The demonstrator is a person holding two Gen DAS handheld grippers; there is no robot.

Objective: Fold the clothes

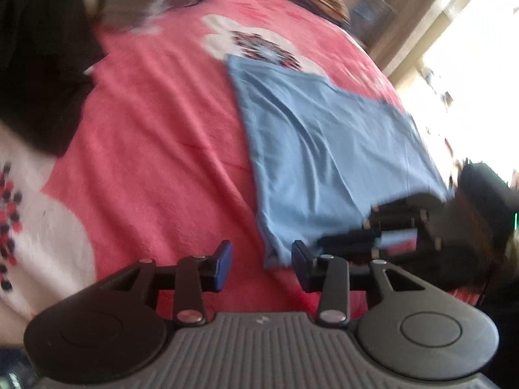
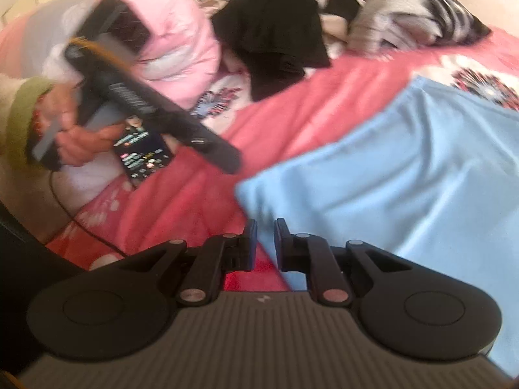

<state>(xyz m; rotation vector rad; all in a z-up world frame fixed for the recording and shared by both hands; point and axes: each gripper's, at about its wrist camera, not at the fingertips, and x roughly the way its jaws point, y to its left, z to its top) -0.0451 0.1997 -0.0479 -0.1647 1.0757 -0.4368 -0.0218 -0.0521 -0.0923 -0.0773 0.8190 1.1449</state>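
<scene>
A light blue garment lies folded flat on a red flowered bedspread. My left gripper hovers open over the bedspread just short of the garment's near corner, with nothing between its blue pads. At the garment's right edge my right gripper shows dark and blurred, with a strip of blue between its fingers. In the right wrist view the right gripper is nearly closed, pinching the edge of the blue garment. A person's hand in a green cuff holds the body of the left gripper.
Black clothes and a grey striped garment are heaped at the head of the bed, beside a pink quilt. A lit phone and a thin cable lie on the bedspread at the left. A bright window lies beyond the bed.
</scene>
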